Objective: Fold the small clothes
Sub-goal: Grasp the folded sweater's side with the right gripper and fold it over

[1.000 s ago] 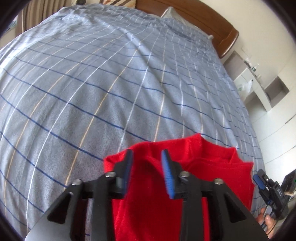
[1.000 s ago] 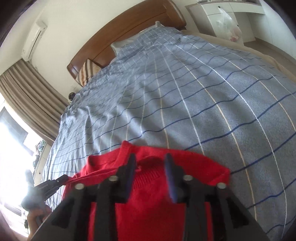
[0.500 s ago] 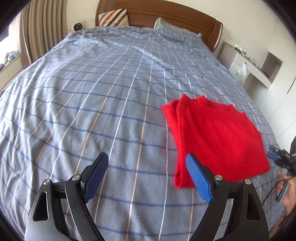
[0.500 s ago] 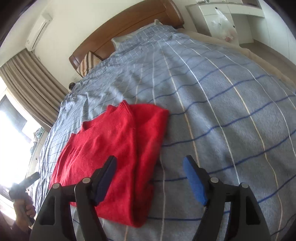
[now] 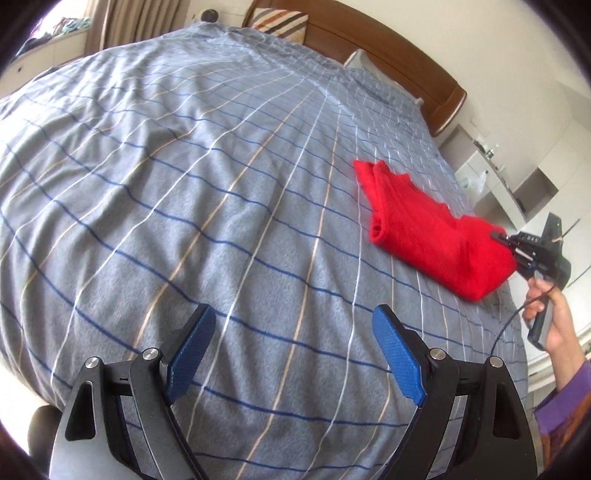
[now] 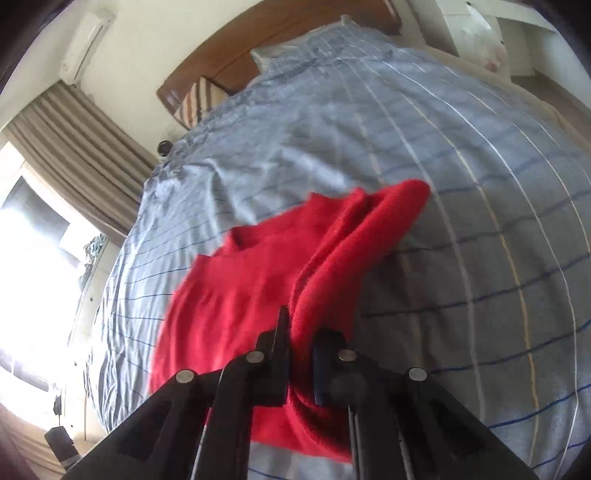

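A folded red sweater (image 5: 424, 225) lies on the bed's right side. My right gripper (image 6: 301, 343) is shut on the sweater's near edge (image 6: 325, 266) and lifts that fold a little off the bed; it also shows in the left wrist view (image 5: 511, 249), held by a hand at the sweater's right end. My left gripper (image 5: 291, 354) is open and empty, low over the bedspread, well to the left of the sweater.
The bed has a grey-blue checked cover (image 5: 184, 166), a wooden headboard (image 5: 406, 62) and a striped pillow (image 5: 280, 22) at the far end. Curtains and a bright window (image 6: 55, 166) stand on the left. White shelves (image 5: 517, 177) stand on the right.
My right gripper, open half a second ago, has closed on the sweater's near edge and raised it. My left gripper has drawn back leftward, staying open.
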A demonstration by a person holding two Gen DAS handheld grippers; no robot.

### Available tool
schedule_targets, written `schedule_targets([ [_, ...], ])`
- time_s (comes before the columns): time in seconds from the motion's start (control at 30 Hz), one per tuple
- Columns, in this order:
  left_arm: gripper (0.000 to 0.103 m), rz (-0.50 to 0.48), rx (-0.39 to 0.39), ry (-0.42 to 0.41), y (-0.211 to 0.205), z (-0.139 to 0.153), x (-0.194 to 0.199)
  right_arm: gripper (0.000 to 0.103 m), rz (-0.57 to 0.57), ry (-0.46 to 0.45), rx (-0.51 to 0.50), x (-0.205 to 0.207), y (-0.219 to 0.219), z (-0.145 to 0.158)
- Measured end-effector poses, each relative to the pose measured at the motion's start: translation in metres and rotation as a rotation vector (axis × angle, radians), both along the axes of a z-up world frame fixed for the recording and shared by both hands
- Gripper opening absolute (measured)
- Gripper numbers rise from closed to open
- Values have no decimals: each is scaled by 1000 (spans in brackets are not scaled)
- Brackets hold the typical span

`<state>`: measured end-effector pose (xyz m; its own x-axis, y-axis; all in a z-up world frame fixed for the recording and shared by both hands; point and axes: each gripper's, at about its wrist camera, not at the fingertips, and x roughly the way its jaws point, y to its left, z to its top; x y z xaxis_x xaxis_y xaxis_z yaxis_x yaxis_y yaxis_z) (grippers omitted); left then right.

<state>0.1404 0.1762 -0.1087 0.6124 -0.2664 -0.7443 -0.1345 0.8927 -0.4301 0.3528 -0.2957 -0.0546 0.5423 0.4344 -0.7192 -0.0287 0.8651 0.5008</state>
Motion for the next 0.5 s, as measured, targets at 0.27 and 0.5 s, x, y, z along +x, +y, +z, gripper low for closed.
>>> schedule_targets([
  [0.27, 88, 64, -53, -2, 30, -4, -18, 12, 260, -36, -124, 27, 196, 6],
  [0.5, 88, 93, -18, -4, 54, -7, -34, 45, 400, 42, 251, 8, 218, -16],
])
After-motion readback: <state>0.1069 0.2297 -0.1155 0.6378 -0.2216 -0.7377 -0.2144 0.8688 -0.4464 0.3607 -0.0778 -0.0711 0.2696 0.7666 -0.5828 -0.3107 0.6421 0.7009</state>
